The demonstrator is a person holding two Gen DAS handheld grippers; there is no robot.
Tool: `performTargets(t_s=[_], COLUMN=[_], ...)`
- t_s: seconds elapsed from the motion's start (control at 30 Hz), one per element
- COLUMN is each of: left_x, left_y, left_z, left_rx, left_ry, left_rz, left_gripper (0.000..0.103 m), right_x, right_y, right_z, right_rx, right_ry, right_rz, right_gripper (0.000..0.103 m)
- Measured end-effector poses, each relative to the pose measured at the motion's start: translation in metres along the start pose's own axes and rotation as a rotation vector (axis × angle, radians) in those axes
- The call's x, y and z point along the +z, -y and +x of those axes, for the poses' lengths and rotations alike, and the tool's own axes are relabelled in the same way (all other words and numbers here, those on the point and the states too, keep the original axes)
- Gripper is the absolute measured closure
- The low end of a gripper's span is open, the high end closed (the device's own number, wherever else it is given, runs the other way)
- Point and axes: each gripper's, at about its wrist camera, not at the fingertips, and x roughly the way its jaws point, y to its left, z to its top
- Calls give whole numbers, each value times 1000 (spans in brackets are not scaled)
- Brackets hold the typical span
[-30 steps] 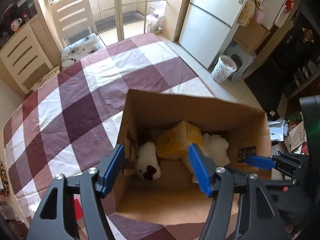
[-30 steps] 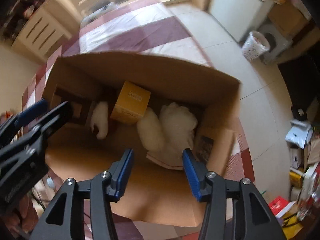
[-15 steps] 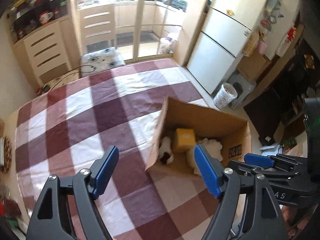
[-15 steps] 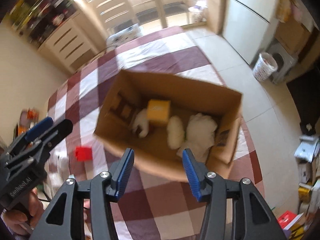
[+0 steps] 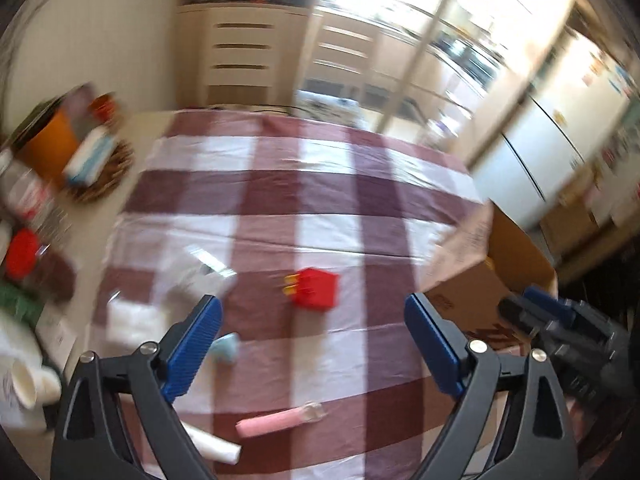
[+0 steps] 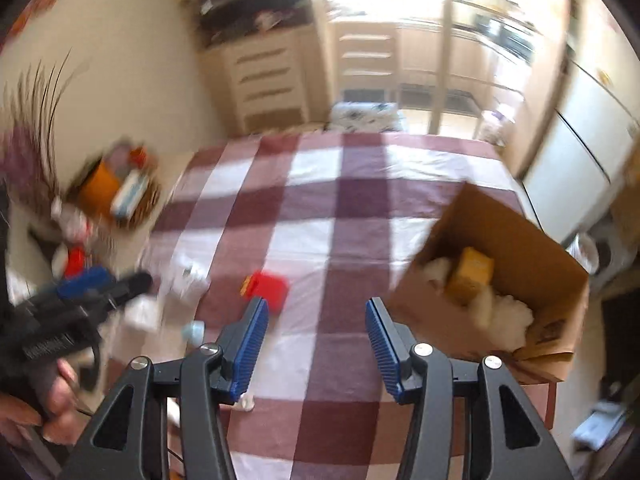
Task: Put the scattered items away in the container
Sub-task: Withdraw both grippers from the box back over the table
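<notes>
Left gripper [image 5: 312, 340] is hanging over the checked surface [image 5: 328, 208], jaws opening with nothing between them; a red block [image 5: 314, 292] is lying just beyond its fingertips, a pink tube [image 5: 276, 424] nearer. Right gripper [image 6: 316, 340] is released and empty too. Cardboard box [image 6: 520, 248] is sitting at the surface's right edge, holding a yellow box [image 6: 472, 276] and white plush [image 6: 508, 312]. Both views are blurring.
</notes>
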Motion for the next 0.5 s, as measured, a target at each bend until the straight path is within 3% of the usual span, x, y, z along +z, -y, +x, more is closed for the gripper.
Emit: performTargets(t_s=[0.1,0.27,0.37,0.5], left_x=[-16,-46,-63,-82], left_y=[-39,-95,-121,-148], left_z=[-14,-25,-27,-27], left_rx=[52,121,139,147], left_ry=[5,-25,-46,-71], left_rz=[-54,-115,-140,-165], left_gripper=[7,7,7,7], right_x=[-12,-33,-50,-71], right_y=[-43,-91,-109,-126], right_z=[18,58,73,84], right_rx=[-49,-25,-3,135], right_ry=[-72,-254,-298,-332], right_rz=[-92,-96,-83,-23], right_gripper=[51,51,51,51])
